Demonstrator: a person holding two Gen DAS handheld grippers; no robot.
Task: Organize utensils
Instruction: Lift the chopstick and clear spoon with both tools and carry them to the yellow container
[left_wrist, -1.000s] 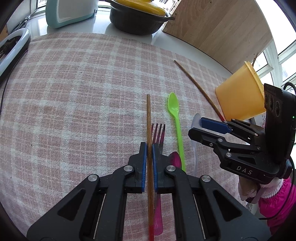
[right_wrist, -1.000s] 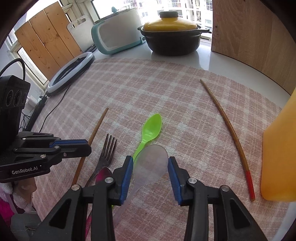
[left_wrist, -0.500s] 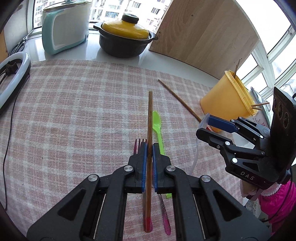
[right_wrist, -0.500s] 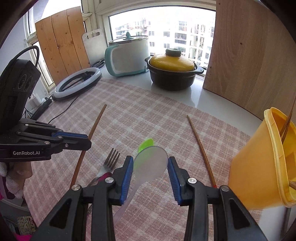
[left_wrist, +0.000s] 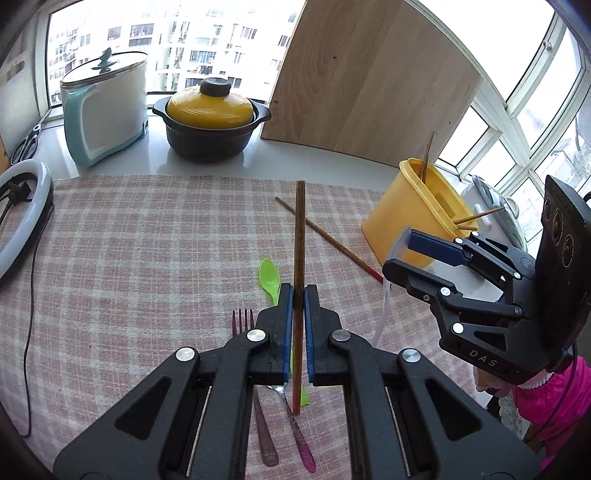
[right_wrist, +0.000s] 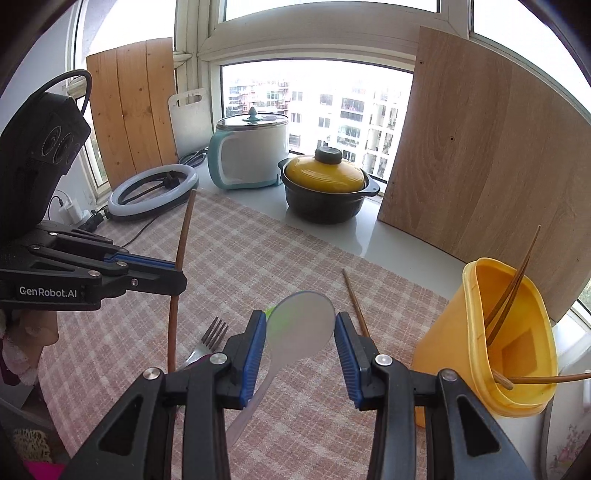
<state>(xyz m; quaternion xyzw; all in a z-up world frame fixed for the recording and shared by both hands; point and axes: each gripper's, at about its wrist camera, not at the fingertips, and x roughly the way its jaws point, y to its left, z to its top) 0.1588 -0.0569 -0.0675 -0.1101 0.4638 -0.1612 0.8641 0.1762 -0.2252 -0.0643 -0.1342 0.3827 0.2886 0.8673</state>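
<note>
- Currently clamping a brown chopstick in the left gripper, long axis running straight ahead along the fingers, clear of the counter.
- Pinching a translucent spoon at the bowl in the right gripper, handle trailing back underneath.
- Sitting nearer the yellow holder: right gripper, holder just ahead-right, mouth tilted toward it.
- Lying loose on the cloth: green spoon, fork, second chopstick.

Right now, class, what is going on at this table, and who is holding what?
A person is sorting utensils with two hand-held grippers. The left gripper is shut on a wooden chopstick, held clear of the checked cloth. The right gripper clamps a translucent spoon. A green spoon, a fork and another chopstick lie on the cloth. The yellow holder already holds chopsticks.
</note>
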